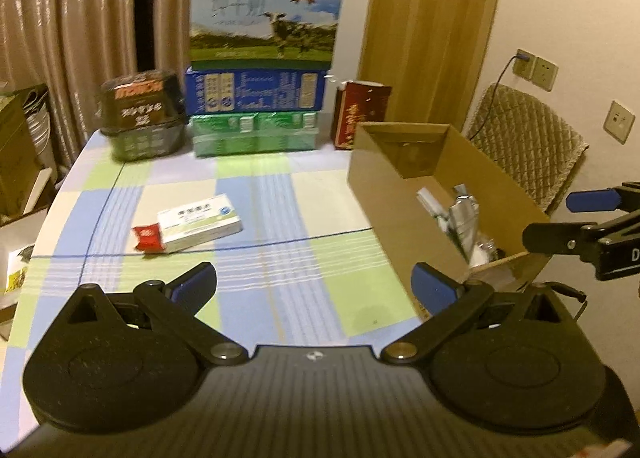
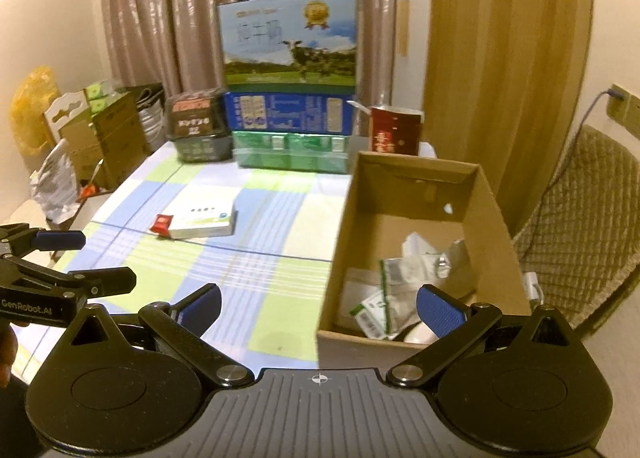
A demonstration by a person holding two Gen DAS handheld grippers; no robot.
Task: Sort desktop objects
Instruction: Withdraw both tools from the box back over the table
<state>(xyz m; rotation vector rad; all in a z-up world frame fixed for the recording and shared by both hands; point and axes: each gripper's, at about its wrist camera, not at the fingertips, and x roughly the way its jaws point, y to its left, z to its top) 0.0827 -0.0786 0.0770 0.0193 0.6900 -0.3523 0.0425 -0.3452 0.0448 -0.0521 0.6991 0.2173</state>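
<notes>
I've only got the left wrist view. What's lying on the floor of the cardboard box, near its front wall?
Observer: Crumpled green-labelled packets and a white rounded item lie there in the cardboard box.
Operator: Any room left?
Observer: Yes, the far part of its floor is bare.
Operator: Is the right hand-held gripper carrying anything?
Observer: No, the right hand-held gripper is open, with nothing between its fingers.
</notes>
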